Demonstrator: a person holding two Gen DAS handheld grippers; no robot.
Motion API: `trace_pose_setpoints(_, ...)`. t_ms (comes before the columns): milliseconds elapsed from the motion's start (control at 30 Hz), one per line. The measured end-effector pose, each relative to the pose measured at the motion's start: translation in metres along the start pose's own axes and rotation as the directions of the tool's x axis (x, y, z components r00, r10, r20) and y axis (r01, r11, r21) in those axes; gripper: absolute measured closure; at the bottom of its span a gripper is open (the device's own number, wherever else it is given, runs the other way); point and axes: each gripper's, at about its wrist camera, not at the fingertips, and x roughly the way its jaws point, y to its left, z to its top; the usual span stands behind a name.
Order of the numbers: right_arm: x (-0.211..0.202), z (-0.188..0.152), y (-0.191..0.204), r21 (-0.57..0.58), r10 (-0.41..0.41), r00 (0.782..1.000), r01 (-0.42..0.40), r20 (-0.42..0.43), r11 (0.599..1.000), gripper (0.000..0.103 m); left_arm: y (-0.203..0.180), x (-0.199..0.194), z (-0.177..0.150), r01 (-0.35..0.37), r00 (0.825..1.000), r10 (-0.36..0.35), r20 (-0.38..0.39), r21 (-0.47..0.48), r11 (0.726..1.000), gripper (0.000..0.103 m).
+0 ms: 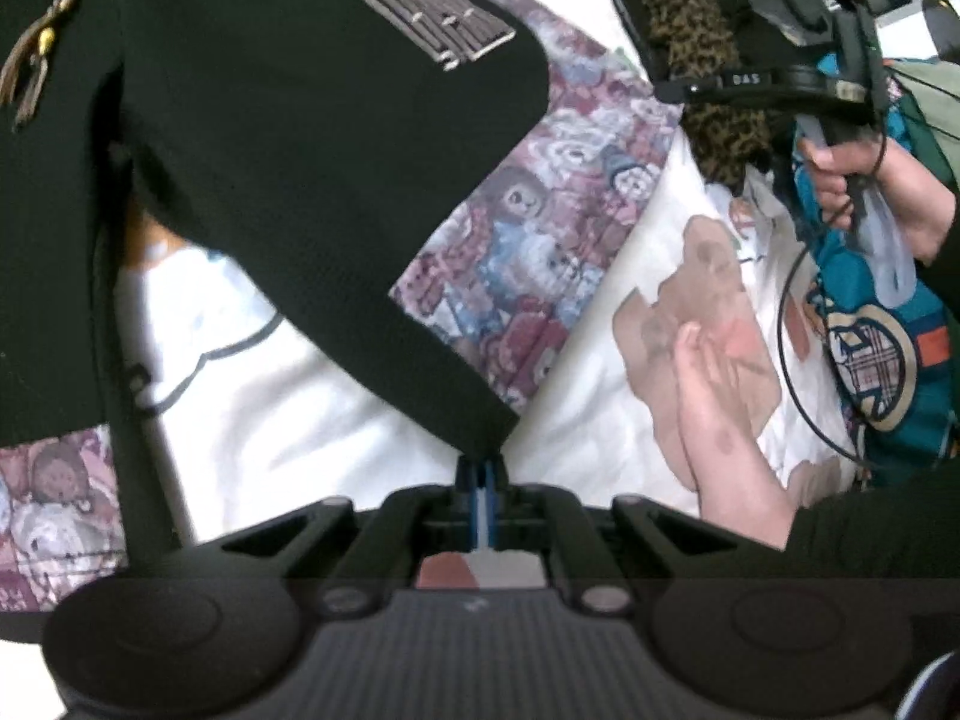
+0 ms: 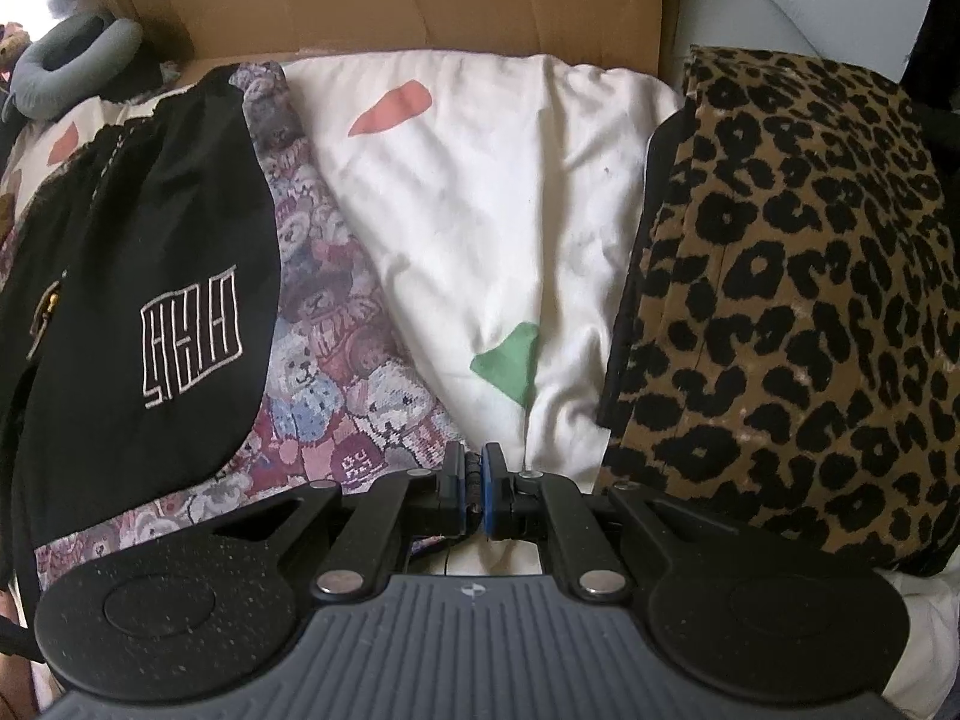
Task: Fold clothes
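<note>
A: Left wrist view shows the left tool (image 1: 480,471) clamped tight on the cuff of the black knit garment's sleeve (image 1: 336,192), the one with the pale embroidered block emblem (image 1: 438,24).

B: And the sleeve's long axis?

A: It runs straight away from that tool, up and to the left, toward the body of the black garment (image 1: 54,240), which lies on the teddy-bear patterned woven blanket (image 1: 540,228) over the white printed bed sheet (image 1: 288,408).

B: What about the right tool (image 2: 474,474)?

A: Its fingers are closed, with something thin and dark pinched between the pads; what it is cannot be told. It points at the white sheet near the bed's far edge, between the black garment on its left and a leopard-print fabric (image 2: 798,300) on its right.

B: So which hand is nearer?

A: The left, since it already has the cuff. The fold probably turns on carrying that cuff along the sleeve's axis, back over the garment's body. A bare hand (image 1: 714,396) rests just right of it.
</note>
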Motion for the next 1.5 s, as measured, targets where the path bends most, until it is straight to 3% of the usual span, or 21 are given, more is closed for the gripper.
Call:
trace_pose_setpoints(67, 0.002, -0.002, -0.001, 0.004, -0.001, 1.0, 0.001, -0.004, 1.0, 0.099, 0.004, -0.004, 0.0, -0.036, 0.999, 0.037, 0.022, -0.01, 0.999, 0.074)
trace_pose_setpoints(100, 0.003, -0.002, -0.002, 0.013, 0.001, 1.0, -0.001, -0.006, 1.0, 0.099, 0.006, -0.008, 0.0, -0.056, 0.997, 0.057, 0.045, -0.019, 0.998, 0.046)
trace_pose_setpoints(133, 0.004, -0.002, -0.003, 0.017, 0.004, 1.0, -0.004, -0.009, 1.0, 0.099, 0.009, -0.011, -0.002, -0.065, 0.995, 0.067, 0.071, -0.031, 0.997, 0.03)
trace_pose_setpoints(167, 0.005, -0.003, -0.004, 0.022, 0.006, 1.0, -0.006, -0.011, 1.0, 0.099, 0.012, -0.013, -0.003, -0.056, 0.993, 0.06, 0.098, -0.048, 0.997, 0.03)
trace_pose_setpoints(267, 0.005, -0.003, -0.003, 0.015, 0.006, 1.0, -0.005, -0.013, 1.0, 0.099, 0.023, -0.004, -0.003, 0.02, 0.993, -0.002, 0.118, -0.151, 0.988, 0.032)
trace_pose_setpoints(400, 0.005, -0.003, -0.003, 0.011, 0.005, 1.0, -0.005, -0.012, 1.0, 0.099, 0.047, 0.014, -0.009, 0.117, 0.988, -0.07, 0.141, -0.357, 0.927, 0.045)
trace_pose_setpoints(467, 0.003, -0.002, -0.003, 0.009, 0.005, 1.0, -0.005, -0.01, 1.0, 0.099, 0.054, 0.016, -0.007, 0.169, 0.981, -0.115, 0.157, -0.394, 0.903, 0.068)
trace_pose_setpoints(500, 0.002, -0.001, -0.002, 0.008, 0.005, 1.0, -0.005, -0.009, 1.0, 0.099, 0.054, 0.016, -0.005, 0.185, 0.979, -0.138, 0.148, -0.38, 0.906, 0.103)
trace_pose_setpoints(633, -0.006, 0.006, 0.002, -0.015, 0.004, 1.0, -0.004, 0.002, 1.0, 0.1, 0.042, 0.002, 0.0, 0.221, 0.972, -0.186, 0.145, -0.288, 0.932, 0.102)
trace_pose_setpoints(933, -0.048, 0.023, 0.007, -0.055, 0.016, 0.999, -0.013, 0.051, 0.998, 0.101, 0.039, -0.032, -0.002, 0.267, 0.957, -0.226, 0.181, -0.25, 0.931, 0.102)
trace_pose_setpoints(1167, -0.067, 0.025, 0.008, -0.061, -0.009, 0.999, 0.012, 0.054, 0.998, 0.101, 0.035, -0.019, -0.003, 0.278, 0.955, -0.243, 0.173, -0.224, 0.934, 0.102)
trace_pose_setpoints(1500, 0.003, 0.0, 0.001, -0.042, -0.024, 0.998, 0.022, -0.055, 0.999, 0.101, 0.052, 0.006, -0.005, 0.185, 0.982, -0.171, 0.078, -0.249, 0.951, 0.102)
